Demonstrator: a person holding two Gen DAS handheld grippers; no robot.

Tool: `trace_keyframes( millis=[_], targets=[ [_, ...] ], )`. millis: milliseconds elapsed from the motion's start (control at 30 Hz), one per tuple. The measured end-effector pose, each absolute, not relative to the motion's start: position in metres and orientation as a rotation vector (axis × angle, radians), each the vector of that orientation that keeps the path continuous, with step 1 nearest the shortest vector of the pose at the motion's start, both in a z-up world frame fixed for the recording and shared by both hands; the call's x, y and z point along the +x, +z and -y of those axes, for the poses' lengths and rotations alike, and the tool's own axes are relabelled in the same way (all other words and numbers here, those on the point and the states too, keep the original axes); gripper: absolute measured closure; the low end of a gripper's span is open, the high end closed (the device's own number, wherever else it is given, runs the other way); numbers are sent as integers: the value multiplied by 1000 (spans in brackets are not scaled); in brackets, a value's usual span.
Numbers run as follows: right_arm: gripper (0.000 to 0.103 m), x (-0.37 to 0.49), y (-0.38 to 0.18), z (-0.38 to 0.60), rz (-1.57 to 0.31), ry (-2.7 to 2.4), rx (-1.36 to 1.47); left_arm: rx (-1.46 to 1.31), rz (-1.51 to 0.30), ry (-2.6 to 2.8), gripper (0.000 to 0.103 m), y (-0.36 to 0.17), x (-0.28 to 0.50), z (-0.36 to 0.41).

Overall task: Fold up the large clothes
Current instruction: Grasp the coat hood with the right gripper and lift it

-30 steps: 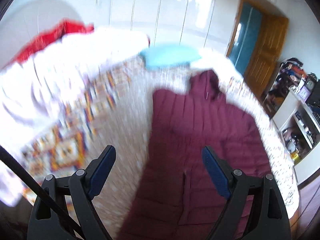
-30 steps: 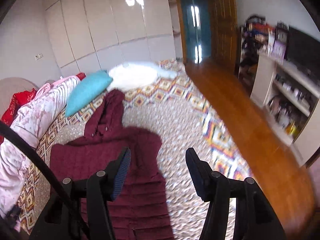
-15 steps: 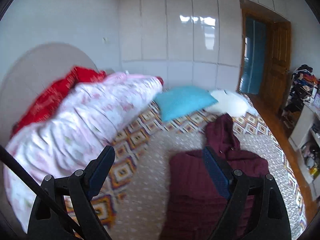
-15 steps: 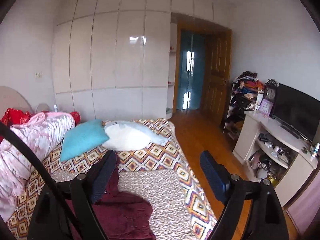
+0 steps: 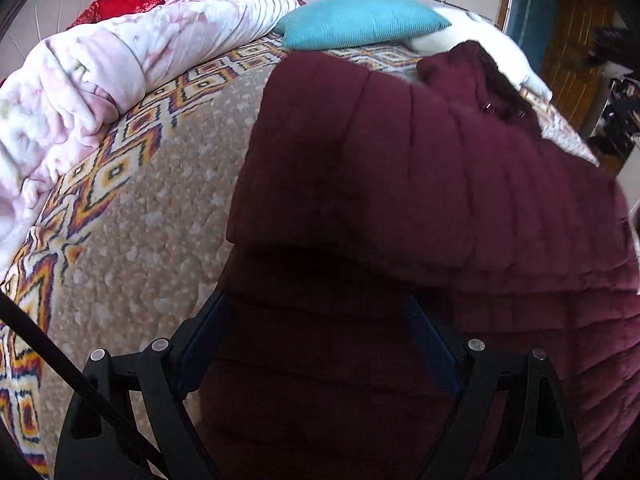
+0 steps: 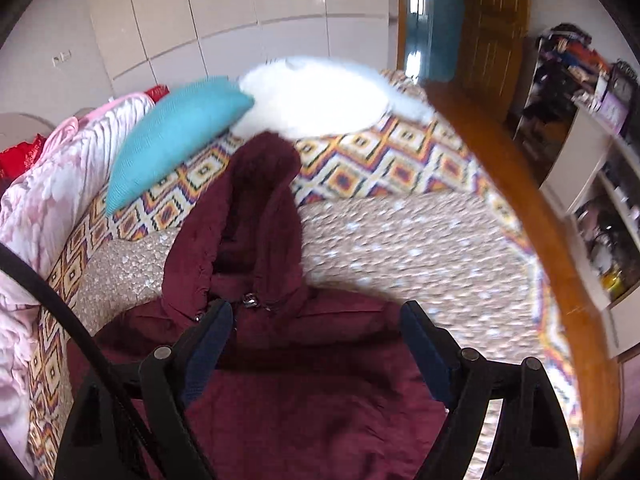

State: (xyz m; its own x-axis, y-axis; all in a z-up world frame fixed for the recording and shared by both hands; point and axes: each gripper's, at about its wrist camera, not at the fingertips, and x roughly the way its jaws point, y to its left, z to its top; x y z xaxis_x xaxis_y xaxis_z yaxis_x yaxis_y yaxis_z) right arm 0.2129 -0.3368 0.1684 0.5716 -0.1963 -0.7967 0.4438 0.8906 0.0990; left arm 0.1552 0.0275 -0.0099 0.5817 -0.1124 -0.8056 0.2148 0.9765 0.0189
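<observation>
A dark maroon quilted hooded coat [image 5: 420, 208] lies spread on the bed, hood toward the pillows. In the left wrist view a folded-over sleeve or panel lies across its body. My left gripper [image 5: 316, 316] is open, close above the coat's lower left part, holding nothing. In the right wrist view the coat [image 6: 280, 380] shows its hood [image 6: 256, 208] and collar snaps. My right gripper [image 6: 316, 320] is open, just above the collar and shoulders, holding nothing.
The bed has a beige quilted cover with a diamond-pattern border [image 5: 132, 216]. A pink duvet [image 5: 80, 80] is piled at left, with a teal pillow [image 6: 172, 136] and a white pillow [image 6: 316, 96] beyond the hood. A wooden floor [image 6: 532, 216] and shelves [image 6: 600, 200] are at right.
Both grippers have dropped from a raised view of the room down close to the coat. Both stay open.
</observation>
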Motion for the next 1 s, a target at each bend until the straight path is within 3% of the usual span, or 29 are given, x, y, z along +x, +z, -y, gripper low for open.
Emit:
trace_keyframes(
  millis=[300, 400, 433, 533, 767, 1000],
  targets=[
    [14, 327, 84, 335, -951, -408, 321, 124, -841, -184, 12, -18, 150, -25],
    [22, 349, 66, 339, -949, -437, 330, 116, -839, -188, 12, -17, 150, -25],
    [33, 355, 62, 339, -955, -441, 324, 116, -836, -187, 11, -17, 150, -25],
    [93, 364, 52, 343, -982, -458, 318, 114, -832, -187, 11, -17, 150, -25],
    [95, 301, 120, 338, -803, -344, 372, 110, -830, -189, 11, -18, 150, -25],
    [96, 148, 177, 259, -692, -102, 164, 96, -830, -197, 11, -18, 150, -26]
  ],
)
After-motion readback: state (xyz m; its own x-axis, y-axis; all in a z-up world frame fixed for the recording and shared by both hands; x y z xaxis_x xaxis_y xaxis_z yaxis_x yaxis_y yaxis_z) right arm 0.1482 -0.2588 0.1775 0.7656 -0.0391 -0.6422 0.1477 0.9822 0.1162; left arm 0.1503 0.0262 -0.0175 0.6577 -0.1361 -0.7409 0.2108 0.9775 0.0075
